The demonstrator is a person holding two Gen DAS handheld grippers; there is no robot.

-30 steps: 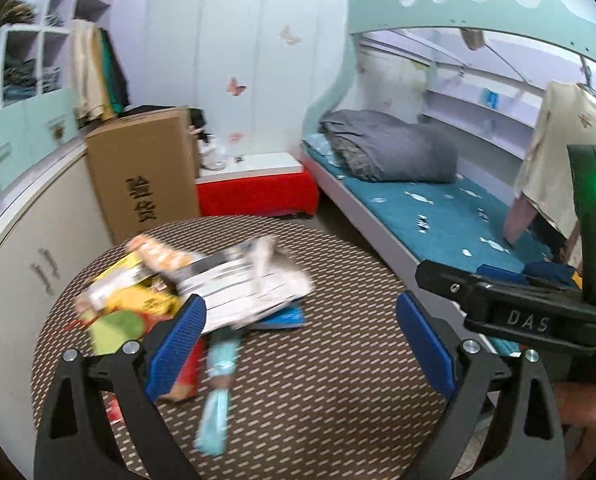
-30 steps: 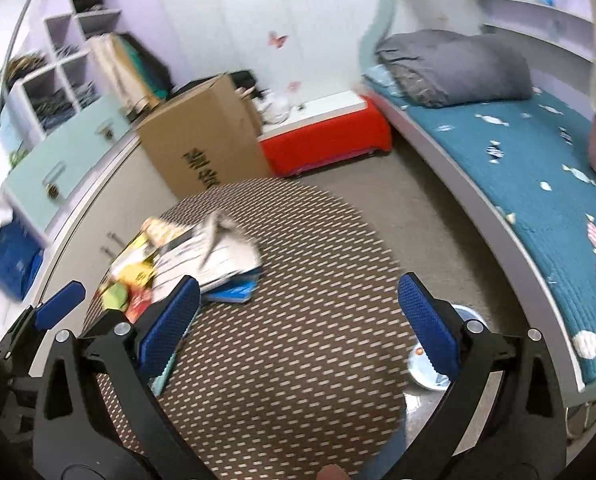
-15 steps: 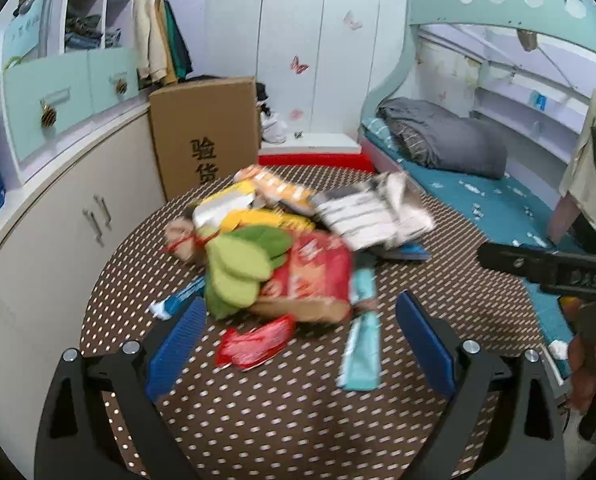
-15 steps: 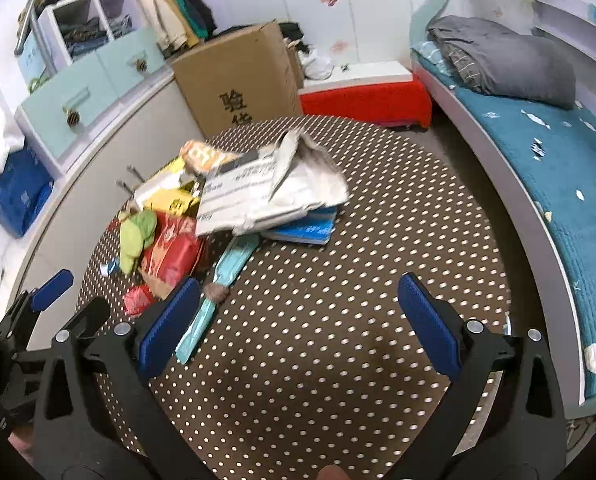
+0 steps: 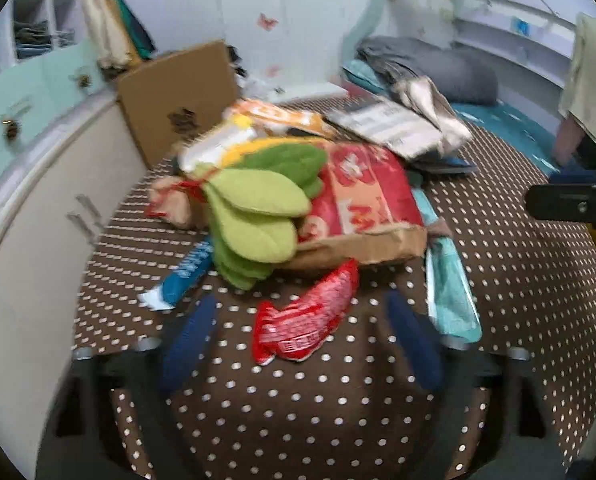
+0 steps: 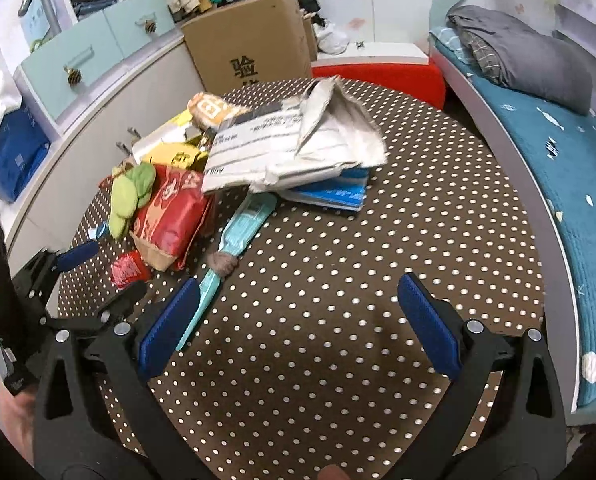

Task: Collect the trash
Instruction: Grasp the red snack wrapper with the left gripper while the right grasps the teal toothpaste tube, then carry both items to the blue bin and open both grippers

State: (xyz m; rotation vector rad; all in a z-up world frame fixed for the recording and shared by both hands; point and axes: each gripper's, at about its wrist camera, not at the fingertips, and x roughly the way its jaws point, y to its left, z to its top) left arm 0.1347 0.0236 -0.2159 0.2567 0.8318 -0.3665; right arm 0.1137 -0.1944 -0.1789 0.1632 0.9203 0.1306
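A: The left claw [image 5: 298, 344] hangs low over the worktop [image 5: 518, 280], its jaws part spread and just now closing, with the red sachet [image 5: 306, 316] lying between them. The pads are blurred, so I'd guess they aren't touching it yet.

B: And the right claw [image 6: 298, 320]?

A: Spread wide over bare dotted cloth, pinching nothing. The teal wrapper [image 6: 233, 240] runs just beside its left pad.

B: Where's the rest of the trash?

A: Heaped on the far left of the worktop: a red bag [image 5: 370, 200], green pads [image 5: 257, 208], a grey mailer [image 6: 293, 140] on top of a blue packet [image 6: 334, 192].

B: How will the sachet handle?

A: Light, thin and crinkly, probably slick foil. It lies flat, so I'd pinch across its narrow middle, where it puckers, and press down so a pad slips under an edge.

B: Risk?

A: It may skate away on the cloth, or the pads may snag the cloth itself.
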